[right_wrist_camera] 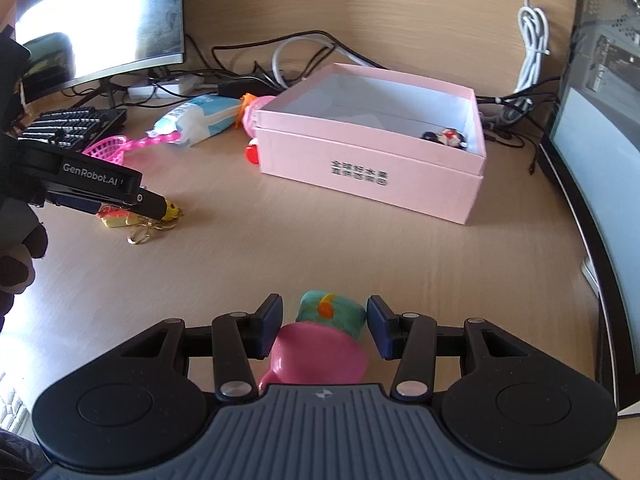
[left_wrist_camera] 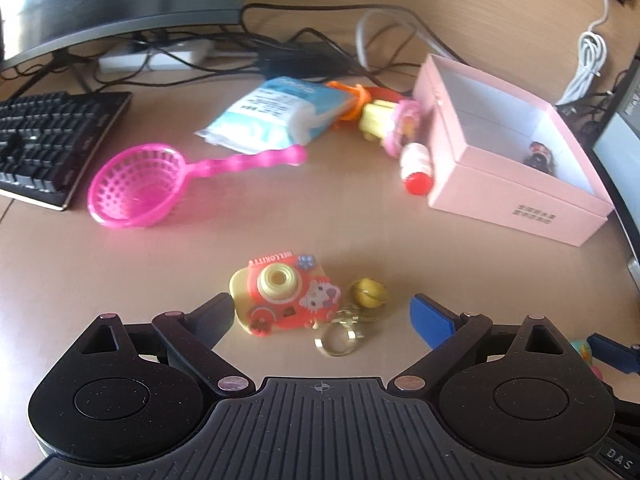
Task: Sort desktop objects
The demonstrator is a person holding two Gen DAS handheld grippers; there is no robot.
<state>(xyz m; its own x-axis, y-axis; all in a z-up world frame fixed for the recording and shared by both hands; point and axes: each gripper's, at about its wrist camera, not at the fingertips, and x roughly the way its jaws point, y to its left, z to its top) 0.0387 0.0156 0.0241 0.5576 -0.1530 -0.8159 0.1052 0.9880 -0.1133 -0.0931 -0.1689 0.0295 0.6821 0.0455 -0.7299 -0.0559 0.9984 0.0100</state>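
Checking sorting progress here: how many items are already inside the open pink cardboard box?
1 visible: a small dark-haired figurine sits in the far right corner of the open pink cardboard box. The near wall hides part of the floor, so more could be concealed.

Black gripper (left_wrist_camera: 322, 314), blue pads (left_wrist_camera: 434, 316), silver screws; possibly ribbed housing.

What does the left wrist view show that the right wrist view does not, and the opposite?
Only the left wrist view shows the camera keychain whole, between the open left gripper fingers. Only the right wrist view shows the pink and teal toy between the right gripper fingers; contact is unclear. Both show the pink box, pink strainer, tissue pack and keyboard.
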